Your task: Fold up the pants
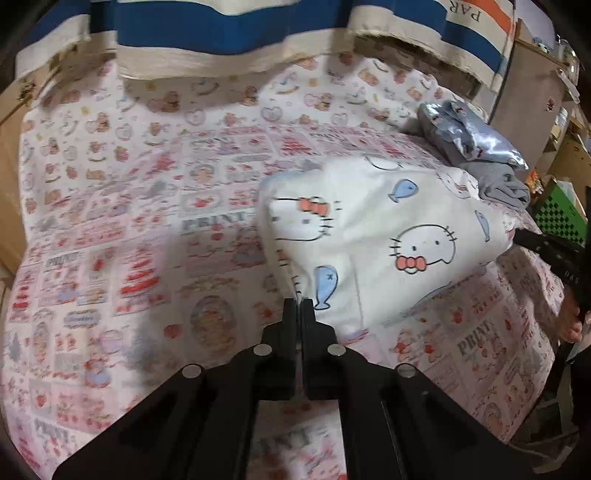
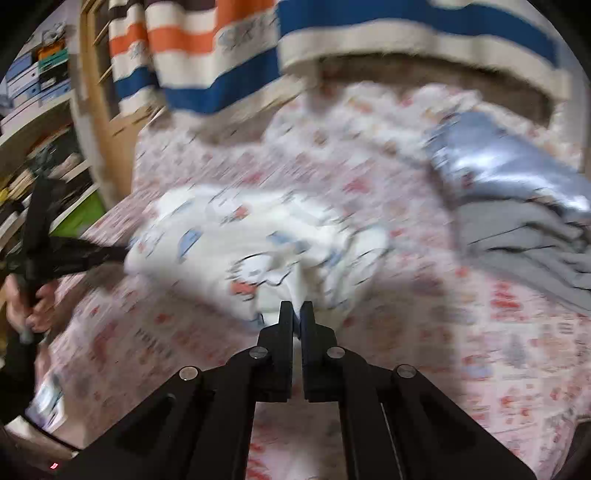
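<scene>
Two grippers are pinching the white cartoon-print pants [image 1: 373, 236], which are lying bunched on the pink patterned bedspread [image 1: 110, 240]. Left of the pants, the bedspread is lying bare up to the striped blanket [image 1: 221, 33] hanging behind it. At the pants' near left corner, the left gripper [image 1: 298, 304] is pressing its jaws together on a thin edge of the cloth. Toward the pants' right side, the right gripper [image 2: 296, 308] is clamping a thicker fold of white fabric, though that view is smeared. Right of the pants, a grey and shiny blue pile of clothes [image 1: 476, 155] is sitting near. The left hold looks shallow, so the hem is probably at risk of slipping free under a quick pull. Uneven pulling could leave the fold crooked, and swinging wide right could be dragging the pants into that pile.
</scene>
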A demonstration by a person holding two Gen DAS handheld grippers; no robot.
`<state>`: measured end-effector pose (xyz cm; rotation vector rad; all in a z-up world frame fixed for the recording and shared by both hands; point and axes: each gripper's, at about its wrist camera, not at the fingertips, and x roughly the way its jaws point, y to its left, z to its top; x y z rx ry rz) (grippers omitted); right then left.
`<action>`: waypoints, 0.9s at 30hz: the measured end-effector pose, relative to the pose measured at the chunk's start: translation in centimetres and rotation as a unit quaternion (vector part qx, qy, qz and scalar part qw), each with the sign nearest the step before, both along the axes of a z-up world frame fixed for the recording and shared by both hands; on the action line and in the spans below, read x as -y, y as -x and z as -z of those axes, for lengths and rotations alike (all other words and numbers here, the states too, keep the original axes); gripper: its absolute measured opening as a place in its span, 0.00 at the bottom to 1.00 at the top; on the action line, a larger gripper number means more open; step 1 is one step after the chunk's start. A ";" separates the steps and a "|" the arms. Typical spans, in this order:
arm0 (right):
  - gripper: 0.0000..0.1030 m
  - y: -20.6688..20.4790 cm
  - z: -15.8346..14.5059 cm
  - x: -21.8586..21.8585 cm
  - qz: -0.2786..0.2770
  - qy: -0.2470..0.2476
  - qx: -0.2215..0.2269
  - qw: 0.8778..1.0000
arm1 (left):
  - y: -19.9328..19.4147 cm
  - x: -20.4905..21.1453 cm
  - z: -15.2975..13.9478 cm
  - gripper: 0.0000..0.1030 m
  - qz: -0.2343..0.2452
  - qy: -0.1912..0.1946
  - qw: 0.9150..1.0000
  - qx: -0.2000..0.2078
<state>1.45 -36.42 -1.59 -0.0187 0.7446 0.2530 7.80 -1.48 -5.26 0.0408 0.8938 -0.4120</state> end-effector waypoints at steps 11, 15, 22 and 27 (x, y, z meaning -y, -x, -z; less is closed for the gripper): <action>0.03 2.0 1.6 0.1 -0.004 0.025 -0.055 0.998 | 1.6 -0.4 0.5 0.03 0.015 -0.017 1.000 0.008; 0.12 1.3 -0.9 2.2 0.033 -0.018 -0.011 0.999 | 1.6 -0.8 -0.7 0.13 0.010 0.003 1.000 0.025; 0.52 -4.1 -1.7 2.1 0.022 -0.108 -0.040 0.993 | -0.7 -0.6 -3.6 0.54 -0.006 0.036 0.998 0.056; 0.53 -5.4 -0.5 -0.5 0.025 -0.076 -0.032 0.996 | -4.1 0.7 -3.0 0.54 -0.009 0.012 0.999 0.047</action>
